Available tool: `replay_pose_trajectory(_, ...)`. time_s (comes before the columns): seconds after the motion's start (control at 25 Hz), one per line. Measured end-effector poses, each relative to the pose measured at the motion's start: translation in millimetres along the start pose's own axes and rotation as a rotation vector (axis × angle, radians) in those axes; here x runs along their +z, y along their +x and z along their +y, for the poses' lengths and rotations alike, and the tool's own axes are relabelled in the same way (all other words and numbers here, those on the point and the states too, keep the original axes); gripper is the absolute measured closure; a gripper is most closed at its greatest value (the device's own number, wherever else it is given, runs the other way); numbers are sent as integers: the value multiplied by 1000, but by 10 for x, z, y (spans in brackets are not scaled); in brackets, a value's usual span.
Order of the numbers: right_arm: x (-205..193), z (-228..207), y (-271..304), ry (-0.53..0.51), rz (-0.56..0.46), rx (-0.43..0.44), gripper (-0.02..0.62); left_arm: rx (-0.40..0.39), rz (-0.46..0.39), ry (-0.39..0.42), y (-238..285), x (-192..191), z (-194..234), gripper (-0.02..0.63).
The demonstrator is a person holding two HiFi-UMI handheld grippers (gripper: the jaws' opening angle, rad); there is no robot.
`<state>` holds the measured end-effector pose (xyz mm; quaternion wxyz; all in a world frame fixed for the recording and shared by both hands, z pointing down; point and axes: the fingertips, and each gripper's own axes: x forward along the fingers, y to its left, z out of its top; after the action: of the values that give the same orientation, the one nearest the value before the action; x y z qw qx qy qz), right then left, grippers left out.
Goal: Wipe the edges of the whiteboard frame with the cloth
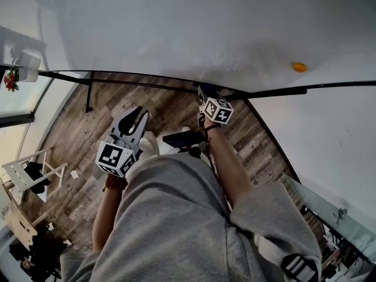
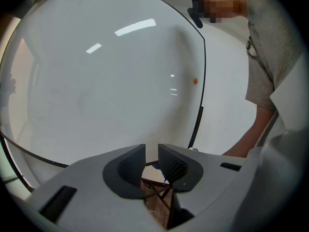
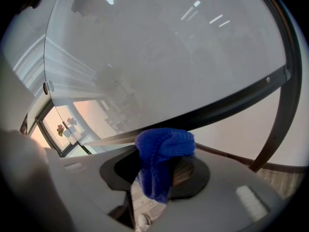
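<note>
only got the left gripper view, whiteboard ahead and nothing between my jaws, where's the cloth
Observer: The blue cloth is clamped in the right gripper, as the right gripper view shows.
Operator: is it at the frame
Observer: In the head view the right gripper is up against the bottom rail of the whiteboard frame. I can't confirm that the cloth touches it.
Operator: and my left one
Observer: The left gripper hangs below that rail, apart from it, over the wooden floor.
</note>
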<state>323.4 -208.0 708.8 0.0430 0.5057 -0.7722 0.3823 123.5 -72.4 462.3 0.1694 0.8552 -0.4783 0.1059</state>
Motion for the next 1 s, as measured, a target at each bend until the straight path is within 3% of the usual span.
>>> replay_pose_trajectory(0.64, -123, 281, 146, 9, 55, 29, 437, 0, -7, -9, -32, 95, 417, 520)
replay_pose_trajectory(1.0, -204, 490, 281, -6, 52, 31, 437, -45, -14, -13, -50, 54, 620, 520)
